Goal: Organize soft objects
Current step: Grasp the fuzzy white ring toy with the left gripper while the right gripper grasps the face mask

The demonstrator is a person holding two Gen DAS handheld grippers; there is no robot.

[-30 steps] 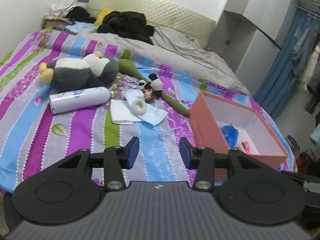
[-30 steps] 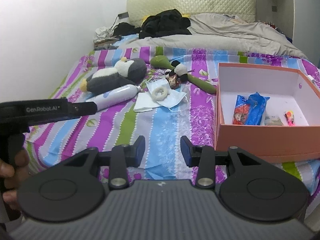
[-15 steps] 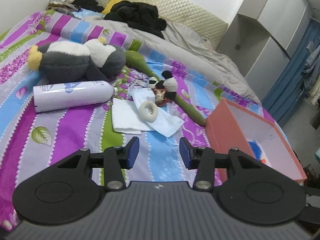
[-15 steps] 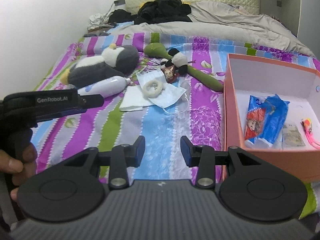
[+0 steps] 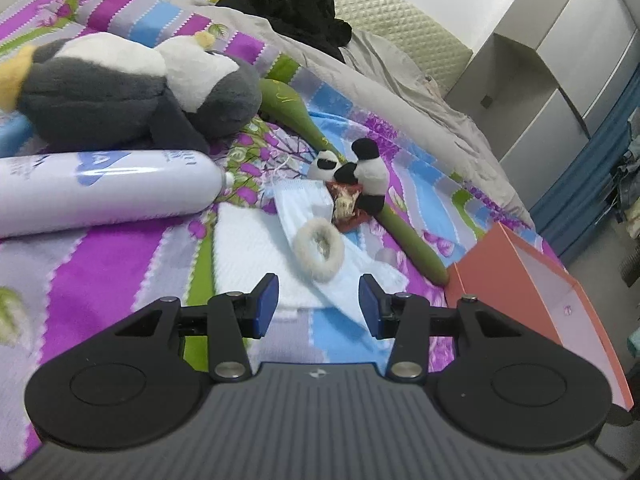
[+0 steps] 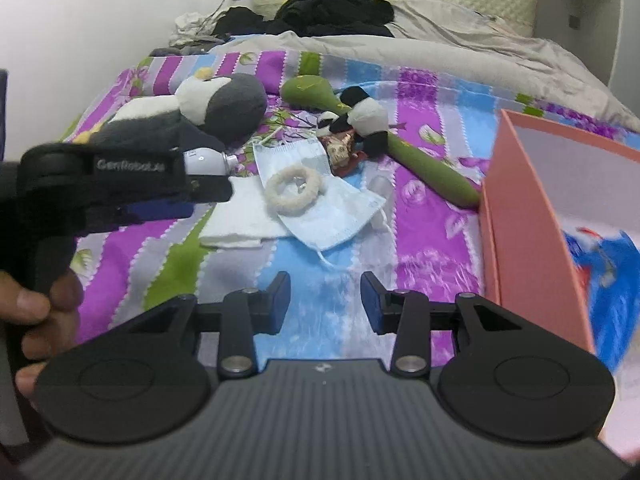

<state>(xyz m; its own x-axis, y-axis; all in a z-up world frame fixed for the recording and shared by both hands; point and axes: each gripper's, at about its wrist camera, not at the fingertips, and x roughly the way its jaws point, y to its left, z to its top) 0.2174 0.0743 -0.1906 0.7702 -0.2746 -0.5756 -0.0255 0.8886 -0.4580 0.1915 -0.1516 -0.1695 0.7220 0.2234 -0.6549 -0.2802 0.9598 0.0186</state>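
On the striped bed lie a grey and white plush penguin (image 5: 120, 84) (image 6: 208, 108), a small panda plush (image 5: 364, 176) (image 6: 360, 116) on a long green stick toy (image 5: 404, 236) (image 6: 424, 164), a fluffy white ring (image 5: 318, 248) (image 6: 294, 188) on a blue face mask (image 5: 356, 276) (image 6: 332, 208), and a folded white cloth (image 5: 248, 248) (image 6: 244, 220). My left gripper (image 5: 318, 306) is open and empty, just short of the ring and mask; it also shows in the right wrist view (image 6: 192, 190). My right gripper (image 6: 325, 304) is open and empty above the bed, left of the orange box (image 6: 524, 216) (image 5: 520, 276).
A white spray bottle (image 5: 100, 192) lies left of the cloth, below the penguin. The box holds a blue packet (image 6: 612, 272). Black clothes (image 6: 336, 12) and a grey blanket (image 6: 460, 52) lie near the headboard. A grey wardrobe (image 5: 560, 60) stands at the right.
Both grippers have moved forward over the bed toward the ring, mask and cloth. The left one is now much closer to them. Both jaws have stayed open.
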